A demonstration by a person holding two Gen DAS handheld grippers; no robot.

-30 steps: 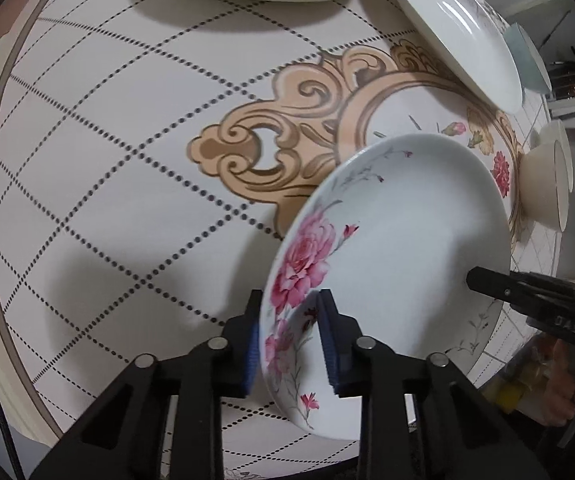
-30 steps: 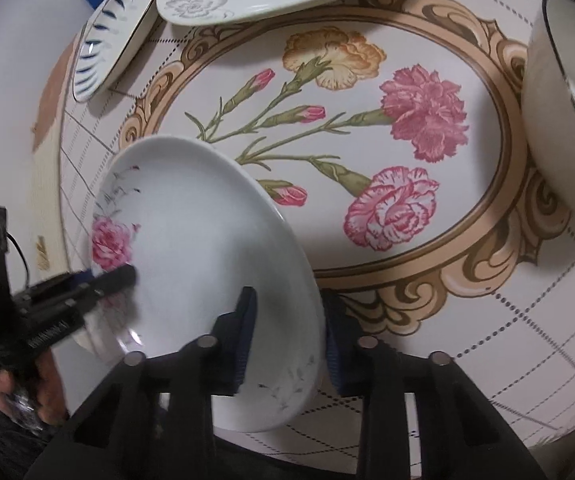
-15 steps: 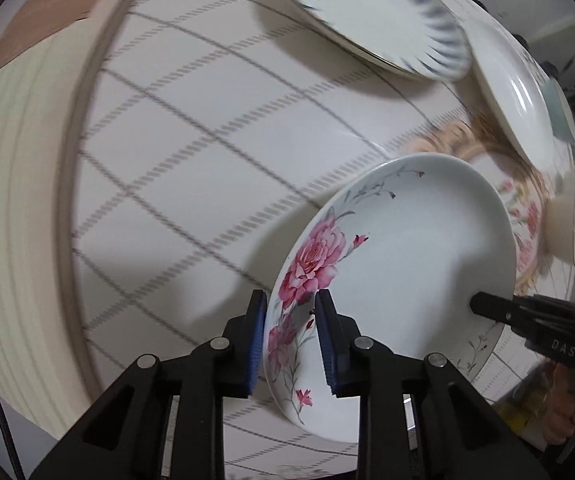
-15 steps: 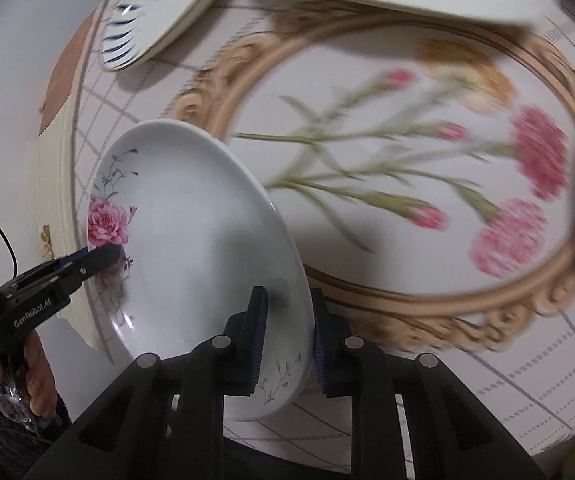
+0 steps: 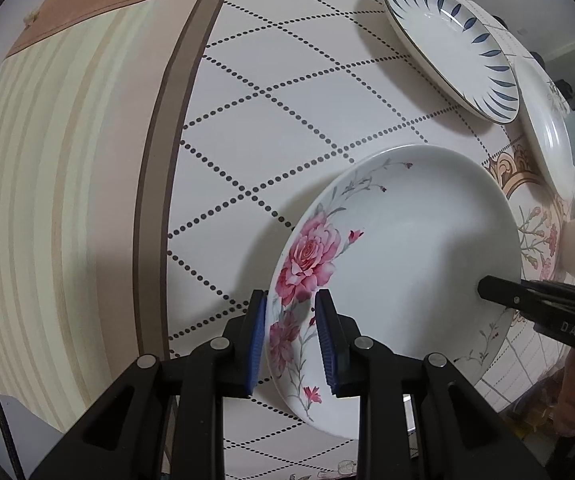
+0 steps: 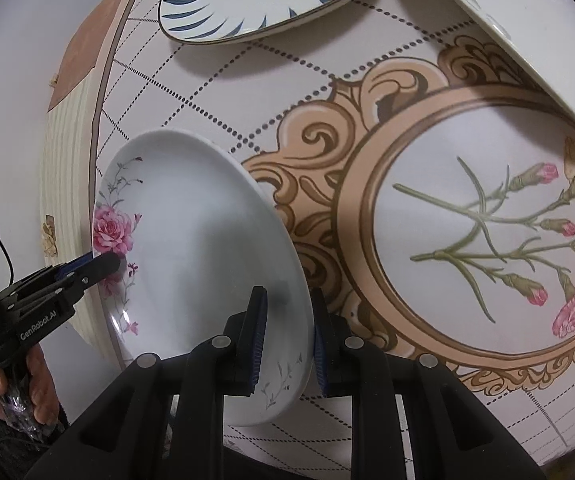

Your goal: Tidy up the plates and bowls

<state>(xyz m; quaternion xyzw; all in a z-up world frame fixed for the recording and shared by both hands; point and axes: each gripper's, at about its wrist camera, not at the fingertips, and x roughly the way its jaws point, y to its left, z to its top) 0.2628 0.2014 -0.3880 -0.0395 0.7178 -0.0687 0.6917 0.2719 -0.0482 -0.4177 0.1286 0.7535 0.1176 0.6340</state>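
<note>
The rose plate (image 5: pixel 399 272) hangs above the worktop (image 5: pixel 287 120), pinched at opposite rims by the left hand-held gripper (image 5: pixel 289 344) and the right hand-held gripper (image 6: pixel 285 340), both clamped on it. Glazed china, I'd say: stiff, slick and breakable, so rim grips suit it.

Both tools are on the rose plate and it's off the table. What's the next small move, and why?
Probably keep carrying the rose plate level toward the blue-leaf plate and set it down there. The left tool and right tool each clamp opposite rims, the plate hangs tilted above the tablecloth, and that plate is the nearest stacking spot.
</note>
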